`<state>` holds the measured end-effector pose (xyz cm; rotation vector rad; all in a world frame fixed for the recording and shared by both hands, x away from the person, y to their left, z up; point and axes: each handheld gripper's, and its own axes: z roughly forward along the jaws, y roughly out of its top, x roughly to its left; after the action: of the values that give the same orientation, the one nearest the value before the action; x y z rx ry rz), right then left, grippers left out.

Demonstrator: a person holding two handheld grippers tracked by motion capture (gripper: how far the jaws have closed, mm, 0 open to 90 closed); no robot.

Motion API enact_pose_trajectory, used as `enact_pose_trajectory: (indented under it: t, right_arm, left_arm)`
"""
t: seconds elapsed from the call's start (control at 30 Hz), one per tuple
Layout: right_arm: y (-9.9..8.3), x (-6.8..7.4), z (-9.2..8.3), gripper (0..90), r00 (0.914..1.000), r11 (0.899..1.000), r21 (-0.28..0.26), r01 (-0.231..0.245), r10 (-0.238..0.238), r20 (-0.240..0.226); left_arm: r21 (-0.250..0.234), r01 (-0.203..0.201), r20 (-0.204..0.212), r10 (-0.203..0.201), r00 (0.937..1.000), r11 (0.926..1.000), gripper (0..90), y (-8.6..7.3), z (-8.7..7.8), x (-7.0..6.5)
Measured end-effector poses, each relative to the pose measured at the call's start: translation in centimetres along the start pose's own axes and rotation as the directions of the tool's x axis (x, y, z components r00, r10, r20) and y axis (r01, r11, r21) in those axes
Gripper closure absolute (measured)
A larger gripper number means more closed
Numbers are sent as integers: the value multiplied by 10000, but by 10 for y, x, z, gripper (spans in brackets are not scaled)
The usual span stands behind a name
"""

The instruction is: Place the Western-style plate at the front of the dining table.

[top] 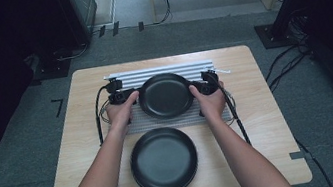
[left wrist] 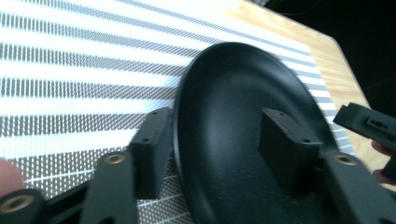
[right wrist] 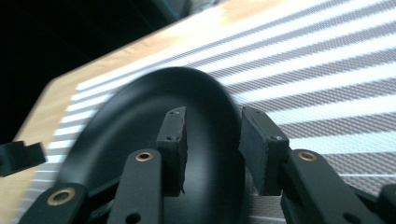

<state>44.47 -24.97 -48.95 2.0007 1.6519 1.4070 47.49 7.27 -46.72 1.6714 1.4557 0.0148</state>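
A black plate [top: 165, 95] lies on a grey-and-white striped mat [top: 161, 70] at the back of the wooden table [top: 82, 152]. My left gripper [top: 133, 97] sits at its left rim and my right gripper [top: 195, 89] at its right rim. In the left gripper view the left gripper [left wrist: 215, 114] straddles the plate [left wrist: 224, 74] rim, one jaw inside the bowl and one outside, with gaps showing. In the right gripper view the right gripper [right wrist: 212, 116] straddles the plate [right wrist: 130, 116] rim the same way, pads apart from it. Both are open.
A second black plate [top: 164, 160] lies on the bare wood near the front edge, between the person's forearms. Cables trail from both grippers over the table's sides. Dark equipment stands on the carpet to the left and right.
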Motion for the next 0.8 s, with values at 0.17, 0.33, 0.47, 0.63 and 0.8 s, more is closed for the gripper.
enact_pose_trajectory:
  t: [0.17, 0.33, 0.47, 0.63, 0.8]
  right_arm:
    - [3, 15, -14, 500, 9951, 9947, -263, 993, -993, -6]
    - [6, 22, -26, 460, 9891, 9885, -402, 1456, -1463, -157]
    - [8, 20, -38, 390, 9836, 9848, -195, 1729, -1736, -493]
    - [8, 19, -55, 339, 9668, 9699, -53, 2434, -2430, -784]
    - [4, 14, -72, 316, 9582, 9653, -186, 2606, -2610, -1173]
  left_arm:
    - [-71, -509, 66, 510, 9987, 9987, 310, 1, -17, -8]
    - [-22, -1150, 331, 1150, 9928, 9934, 247, -2, -35, -22]
    - [-259, -1461, 570, 1474, 9874, 9889, 185, -4, -51, -30]
    - [-412, -1814, 654, 1838, 9808, 9825, 114, -7, -66, -33]
    - [-556, -2160, 432, 2185, 9749, 9748, 94, -17, -79, -34]
